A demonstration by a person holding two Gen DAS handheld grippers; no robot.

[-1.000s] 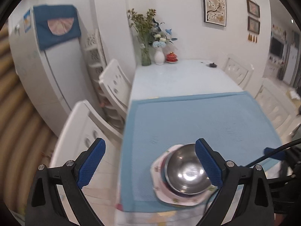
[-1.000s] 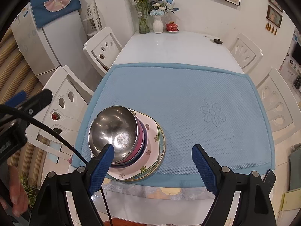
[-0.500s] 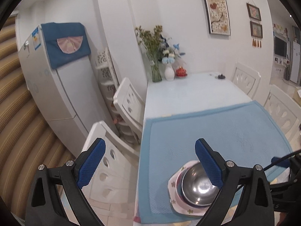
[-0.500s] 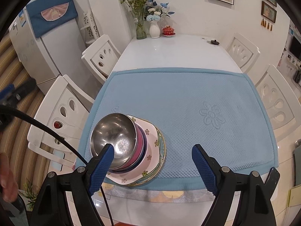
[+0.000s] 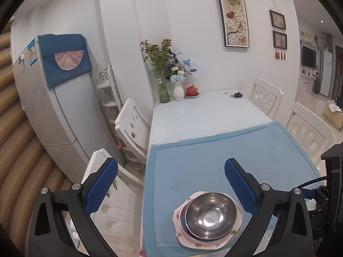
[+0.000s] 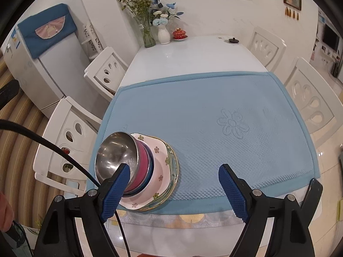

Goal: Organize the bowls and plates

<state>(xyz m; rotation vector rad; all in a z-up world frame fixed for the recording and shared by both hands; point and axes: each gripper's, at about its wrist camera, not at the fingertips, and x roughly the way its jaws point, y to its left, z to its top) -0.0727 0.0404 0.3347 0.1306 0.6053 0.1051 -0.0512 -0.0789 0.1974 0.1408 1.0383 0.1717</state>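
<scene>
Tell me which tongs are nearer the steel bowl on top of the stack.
Right. The right tongs hang open just in front of the stack, left pad overlapping the steel bowl in view. The left tongs hover open, higher and farther back, bowl below between the pads.

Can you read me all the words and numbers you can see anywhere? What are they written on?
No words or numbers can be read.
Sticker on the fridge: has print, too small and blurred.
Label on the glass vase: unreadable.
White box on the floor at right: marks too blurred.
Stacked bowls and plates, blue mat: only flower patterns, no writing.
</scene>
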